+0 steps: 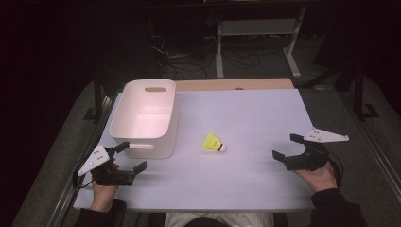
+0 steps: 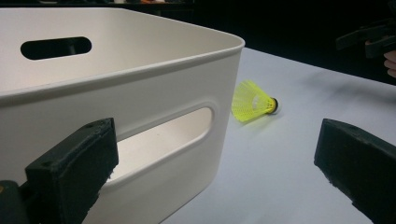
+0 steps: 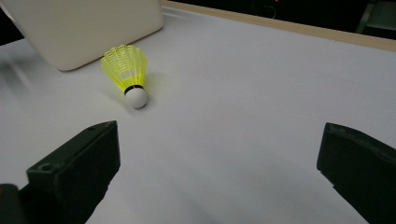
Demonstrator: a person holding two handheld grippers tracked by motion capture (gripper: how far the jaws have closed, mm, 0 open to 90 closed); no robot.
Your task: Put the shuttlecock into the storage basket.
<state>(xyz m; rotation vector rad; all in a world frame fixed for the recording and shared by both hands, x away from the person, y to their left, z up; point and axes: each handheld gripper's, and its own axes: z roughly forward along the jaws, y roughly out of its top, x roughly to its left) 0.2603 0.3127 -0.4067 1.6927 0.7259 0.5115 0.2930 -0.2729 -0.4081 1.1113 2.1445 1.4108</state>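
**Between two spread claws, a shuttlecock waited on the worktop**

Ahead of the right claw [image 1: 285,150], a little toward its left side, the yellow shuttlecock [image 1: 213,142] lay on its side on the pale worktop [image 1: 246,118], its white cork tip turned toward this claw. The jaws of the right claw stood wide apart with nothing between them, and they were well apart from the shuttlecock. Probably this claw was held so, low and spread, to be ready for going forward to the cork end, which is the firmer part to pinch.

Just in front of the left claw [image 1: 130,156] stood the white bin [image 1: 146,118], upright, its near wall with the handle slot beside the left jaw but not touching. This claw was also spread and held nothing. From its side the shuttlecock lay beyond the bin's corner, near the bin but apart from it. I judge the bin was the place where the shuttlecock should go.
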